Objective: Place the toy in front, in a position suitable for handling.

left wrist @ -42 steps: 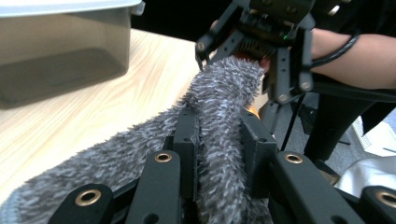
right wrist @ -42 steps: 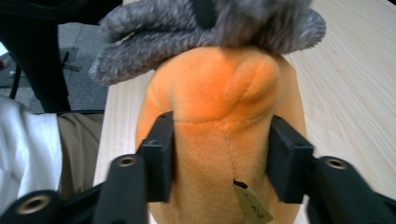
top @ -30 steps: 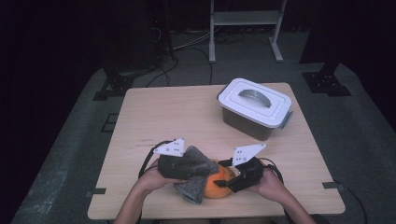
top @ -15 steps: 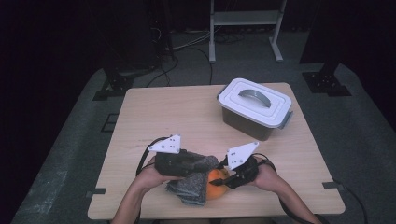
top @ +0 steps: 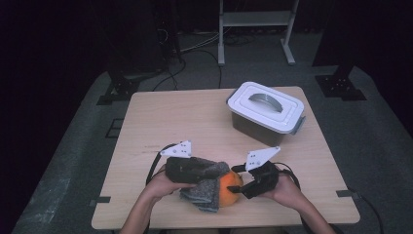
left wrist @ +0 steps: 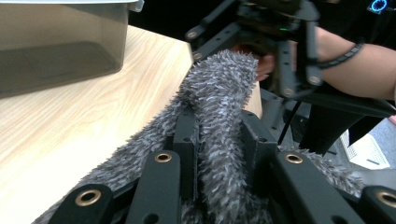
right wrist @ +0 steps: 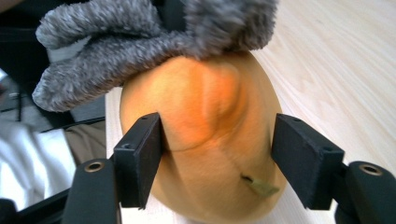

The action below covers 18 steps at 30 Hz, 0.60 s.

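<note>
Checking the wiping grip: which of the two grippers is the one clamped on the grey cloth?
The left gripper: its jaws pinch a fold of the fuzzy grey cloth. The right gripper straddles the orange fruit instead.

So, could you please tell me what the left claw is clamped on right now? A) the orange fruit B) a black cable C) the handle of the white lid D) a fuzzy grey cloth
D: in the left gripper view the left claw pinches a fold of the fuzzy grey cloth, which drapes over the orange fruit.
</note>
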Tool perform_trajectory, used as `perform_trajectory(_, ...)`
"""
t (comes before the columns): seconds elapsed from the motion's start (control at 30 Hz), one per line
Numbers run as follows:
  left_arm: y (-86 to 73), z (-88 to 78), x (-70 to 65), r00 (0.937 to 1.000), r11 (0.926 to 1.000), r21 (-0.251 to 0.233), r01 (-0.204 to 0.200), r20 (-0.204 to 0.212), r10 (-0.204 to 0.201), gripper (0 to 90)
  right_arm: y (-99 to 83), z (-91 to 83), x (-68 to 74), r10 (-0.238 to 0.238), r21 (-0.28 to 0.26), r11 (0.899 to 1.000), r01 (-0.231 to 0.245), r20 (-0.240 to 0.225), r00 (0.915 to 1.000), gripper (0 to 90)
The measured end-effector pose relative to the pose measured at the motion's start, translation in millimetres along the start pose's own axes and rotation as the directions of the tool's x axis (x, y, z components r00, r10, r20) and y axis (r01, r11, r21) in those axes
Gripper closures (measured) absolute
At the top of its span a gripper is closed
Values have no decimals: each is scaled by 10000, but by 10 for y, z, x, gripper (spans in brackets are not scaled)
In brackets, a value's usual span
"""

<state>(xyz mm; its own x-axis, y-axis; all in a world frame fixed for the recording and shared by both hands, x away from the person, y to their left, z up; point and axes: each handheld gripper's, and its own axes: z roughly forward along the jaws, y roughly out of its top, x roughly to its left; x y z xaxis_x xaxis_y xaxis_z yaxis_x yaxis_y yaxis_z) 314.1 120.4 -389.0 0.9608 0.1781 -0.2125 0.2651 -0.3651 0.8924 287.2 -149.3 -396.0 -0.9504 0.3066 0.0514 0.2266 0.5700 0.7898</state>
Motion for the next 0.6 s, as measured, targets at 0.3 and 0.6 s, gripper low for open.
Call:
perform_trajectory(0.3, 43, 122, -93, 9995, 9995, 266, -152, 292, 144, 712, -9, 67, 114, 569, -48, 9984, -569, 63, 9984, 328)
perform_trajectory(0.6, 124, -21, -65, 9995, 9991, -407, -120, 276, 131, 712, 31, 62, -53, -1339, -629, 9897, 1285, -906, 9868, 551)
